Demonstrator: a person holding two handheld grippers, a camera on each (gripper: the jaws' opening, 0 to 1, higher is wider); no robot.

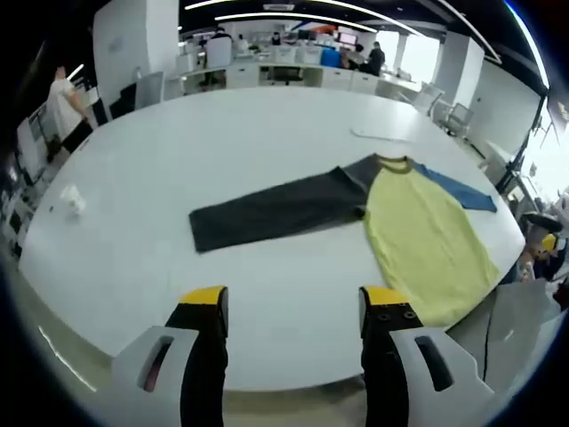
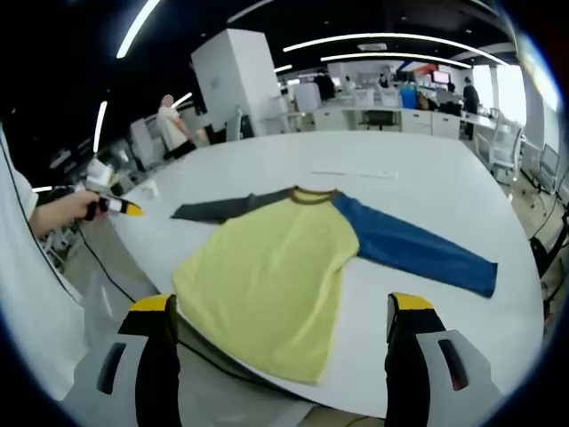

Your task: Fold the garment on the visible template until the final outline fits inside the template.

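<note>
I am observing a yellow-bodied long-sleeved shirt [image 2: 276, 285] with one dark grey sleeve and one blue sleeve, lying flat and unfolded, sleeves spread, hem overhanging the white table's [image 2: 427, 191] near edge.

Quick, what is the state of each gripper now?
Left gripper: open, holding nothing.
Right gripper: open, holding nothing, above the shirt hem.

A small crumpled white object [image 1: 72, 199] lies near the far left edge of the large white oval table [image 1: 267, 133]. Rows of white office desks [image 2: 391, 96] with dark chairs stand behind. A person in a white top [image 2: 169, 123] stands beside a white pillar [image 2: 233, 78]. Long ceiling strip lights [image 2: 391, 39] are lit.
</note>
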